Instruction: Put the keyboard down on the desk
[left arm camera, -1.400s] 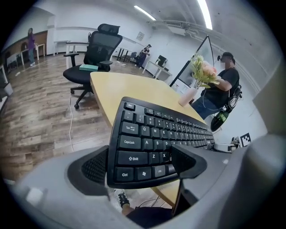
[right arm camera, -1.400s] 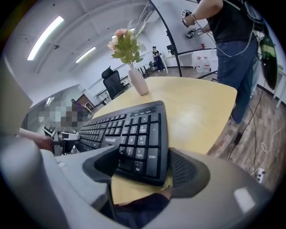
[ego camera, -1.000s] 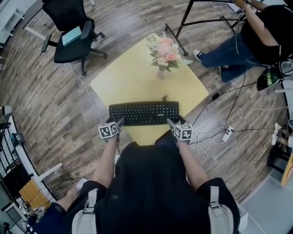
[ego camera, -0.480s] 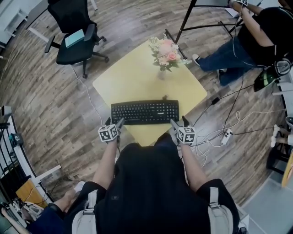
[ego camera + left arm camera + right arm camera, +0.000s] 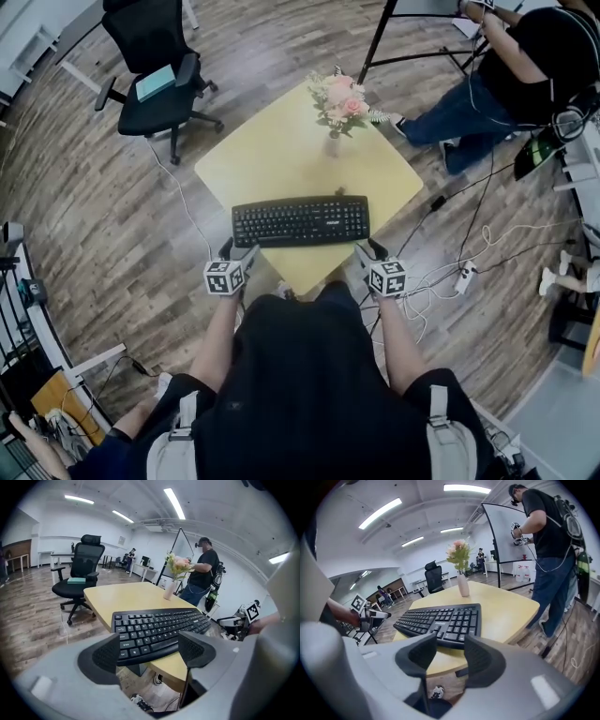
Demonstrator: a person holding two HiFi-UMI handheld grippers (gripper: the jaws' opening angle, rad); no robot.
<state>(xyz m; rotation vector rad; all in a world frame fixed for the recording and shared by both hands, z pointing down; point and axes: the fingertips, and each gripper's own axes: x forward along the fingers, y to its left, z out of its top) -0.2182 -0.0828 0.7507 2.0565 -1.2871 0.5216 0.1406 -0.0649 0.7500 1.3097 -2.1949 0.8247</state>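
Left gripper [image 5: 238, 251] now off keyboard [image 5: 300, 220]

Strip lights [image 5: 174, 502] glow across the ceiling of an open office with white walls [image 5: 56, 543] and a wood-plank floor [image 5: 84, 206]. A black chair [image 5: 155, 80] stands far left, a whiteboard [image 5: 506, 531] far right, and cables [image 5: 487, 234] trail over the floor at right.

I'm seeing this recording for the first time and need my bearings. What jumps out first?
A black keyboard lies flat on the near part of a yellow desk, a vase of pink flowers at its far corner. The left gripper and right gripper hover off the near edge, nothing between their jaws; the right's are closing.
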